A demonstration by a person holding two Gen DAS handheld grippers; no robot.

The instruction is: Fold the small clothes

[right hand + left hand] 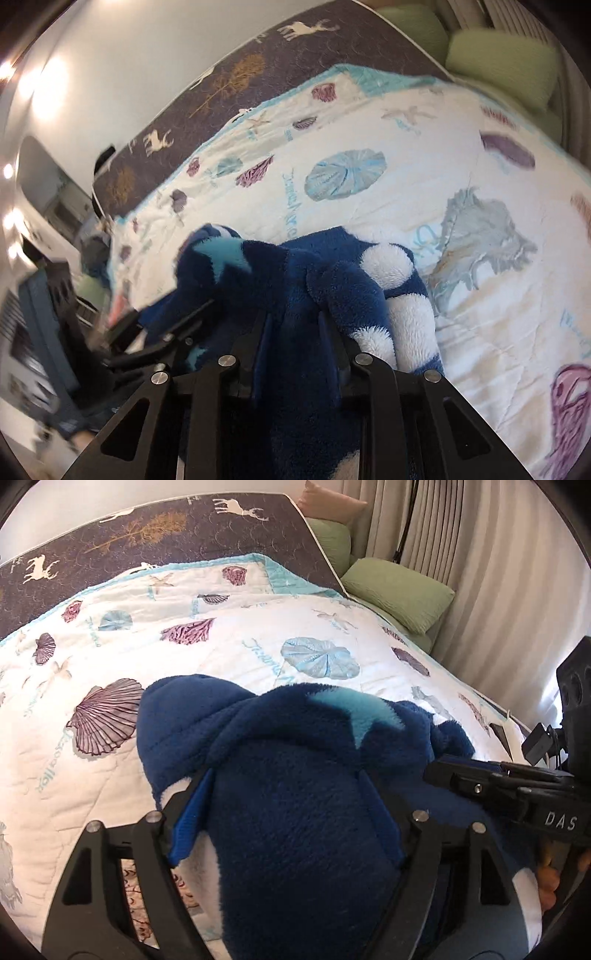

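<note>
A dark blue fleece garment (288, 775) with a light blue star and white patches lies bunched on a seashell quilt (229, 635). My left gripper (284, 812) has the fleece heaped between its wide-set jaws, and its fingertips are hidden under the cloth. The right gripper shows at the right edge of the left wrist view (480, 779), reaching into the garment. In the right wrist view my right gripper (291, 325) is shut on a fold of the blue garment (303, 280), with its white patches to the right. The left gripper (166, 336) shows at the left.
The quilt (443, 155) covers a bed over a dark deer-print mat (147, 531). Green pillows (399, 590) and a curtain (498, 554) stand at the far right. A white wall and blurred furniture (40, 221) are on the left.
</note>
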